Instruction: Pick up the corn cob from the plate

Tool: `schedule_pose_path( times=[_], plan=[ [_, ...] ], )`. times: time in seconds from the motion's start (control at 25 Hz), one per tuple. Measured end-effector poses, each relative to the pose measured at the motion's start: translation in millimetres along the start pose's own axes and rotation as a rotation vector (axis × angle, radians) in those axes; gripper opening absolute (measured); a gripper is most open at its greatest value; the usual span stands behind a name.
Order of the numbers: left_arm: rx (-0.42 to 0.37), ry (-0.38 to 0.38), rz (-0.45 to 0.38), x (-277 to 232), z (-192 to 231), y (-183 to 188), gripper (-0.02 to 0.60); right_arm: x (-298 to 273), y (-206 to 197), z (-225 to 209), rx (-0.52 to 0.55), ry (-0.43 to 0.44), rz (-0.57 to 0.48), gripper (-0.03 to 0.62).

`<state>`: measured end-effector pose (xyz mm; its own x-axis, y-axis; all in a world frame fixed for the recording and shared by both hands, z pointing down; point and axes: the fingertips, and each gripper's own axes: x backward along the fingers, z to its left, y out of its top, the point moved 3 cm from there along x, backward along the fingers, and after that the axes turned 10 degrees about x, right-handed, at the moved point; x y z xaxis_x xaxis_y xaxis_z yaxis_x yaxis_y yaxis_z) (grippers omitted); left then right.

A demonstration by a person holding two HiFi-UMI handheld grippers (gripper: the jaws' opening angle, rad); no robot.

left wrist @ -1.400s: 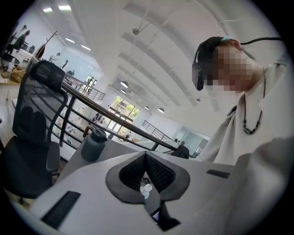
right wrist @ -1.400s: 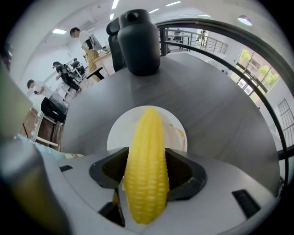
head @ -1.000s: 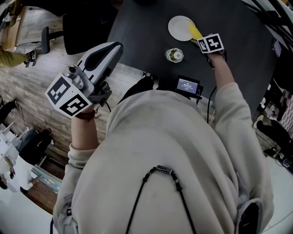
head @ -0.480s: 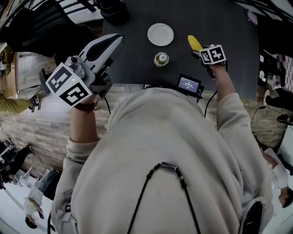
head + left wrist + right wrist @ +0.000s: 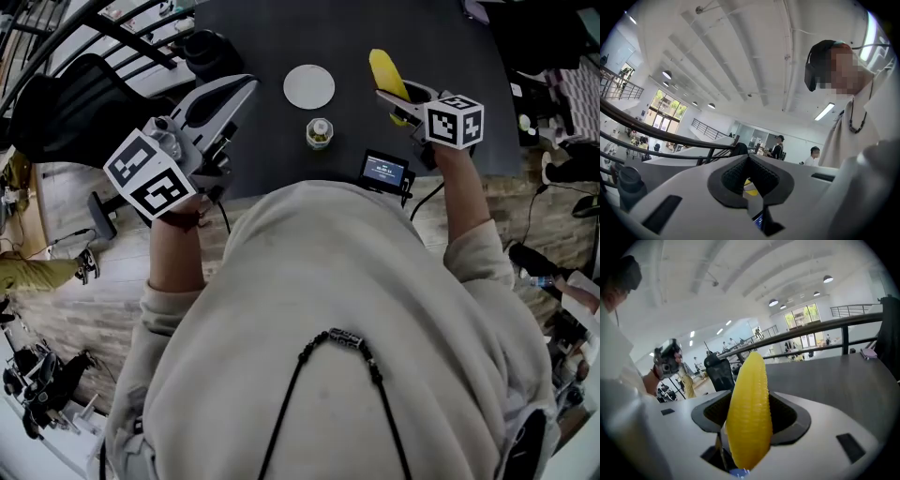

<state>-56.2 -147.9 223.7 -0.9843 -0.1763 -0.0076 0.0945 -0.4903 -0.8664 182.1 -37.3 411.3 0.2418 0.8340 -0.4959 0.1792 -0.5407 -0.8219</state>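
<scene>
1. Dark tabletop (image 5: 253, 37) fills the far half of the head view. The gripper views show railings and an open hall beyond it, and a black chair (image 5: 66, 112) stands off to the left.
2. We hold the right gripper (image 5: 403, 98) over the right part of the table, its jaws closed on the corn cob (image 5: 747, 408). The dark ribbed pads press on its two sides, and most of the cob juts out past the tips.
3. That cob is off the white plate (image 5: 309, 86). It hangs in the air to the plate's right, well apart from it, and the plate lies bare.
4. Our left gripper (image 5: 242, 86) is raised at the near left, over the table's edge. Its jaws are drawn together with nothing between them. We judge it is parked there to leave the right side free.
5. Near the plate stands a small jar (image 5: 319, 132), and a small screen unit (image 5: 384, 172) sits at the near edge, right of the jar. Neither touches the cob.
6. We judge the pick as good as done. The cob tapers and looks smooth, so it could slide if the squeeze slackens.
</scene>
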Motion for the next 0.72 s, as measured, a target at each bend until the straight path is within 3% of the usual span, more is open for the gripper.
schedule_pose_path(
  times=[0.4, 0.72],
  plan=[
    [-0.019, -0.072, -0.020, -6.6, -6.4, 6.3, 0.000, 63.5, 102.8, 86.6, 0.145, 0.089, -0.270, 0.256],
    [-0.044, -0.118, -0.045, -11.9, -19.8, 15.8, 0.000, 94.3, 151.7, 134.3, 0.230, 0.146, -0.385, 0.256]
  ],
)
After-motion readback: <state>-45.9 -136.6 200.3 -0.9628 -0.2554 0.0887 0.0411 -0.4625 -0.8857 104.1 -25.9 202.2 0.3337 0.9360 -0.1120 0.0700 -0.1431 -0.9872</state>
